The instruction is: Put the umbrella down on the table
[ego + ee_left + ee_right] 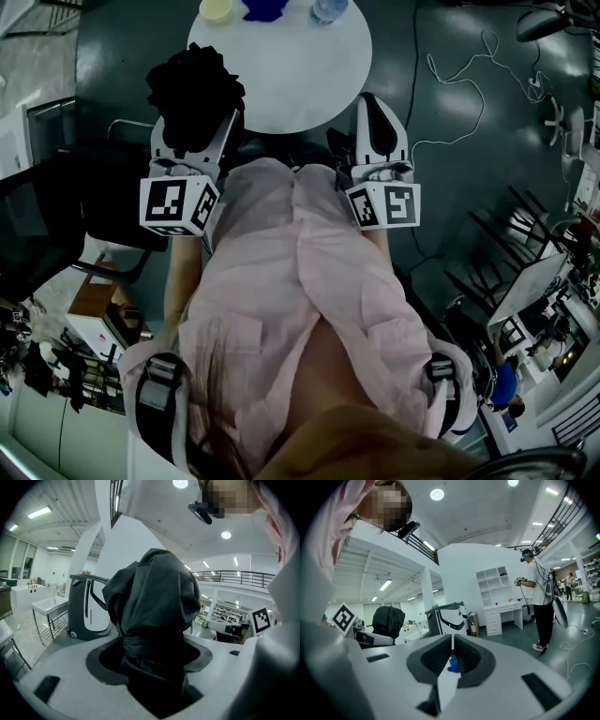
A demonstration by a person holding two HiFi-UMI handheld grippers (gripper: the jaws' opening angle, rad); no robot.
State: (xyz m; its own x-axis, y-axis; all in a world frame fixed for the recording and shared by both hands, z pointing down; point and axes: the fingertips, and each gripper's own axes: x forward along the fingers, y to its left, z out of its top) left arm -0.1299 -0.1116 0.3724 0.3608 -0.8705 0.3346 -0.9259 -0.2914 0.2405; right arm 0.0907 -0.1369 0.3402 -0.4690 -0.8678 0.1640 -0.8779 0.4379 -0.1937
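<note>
A black folded umbrella (192,89) stands up out of my left gripper (192,141), which is shut on it; its bunched fabric hangs over the near left edge of the round white table (281,80). In the left gripper view the umbrella (154,602) fills the space between the jaws and hides the fingertips of the left gripper (152,656). My right gripper (380,127) is held at the table's near right edge. Its jaws are shut with nothing in them, as the right gripper view shows (452,644).
A yellow cup (217,9), a blue object (264,7) and a bottle (328,9) stand at the table's far side. A black chair (56,216) is at the left. Cables (459,84) lie on the floor at the right. A person (539,588) stands farther off.
</note>
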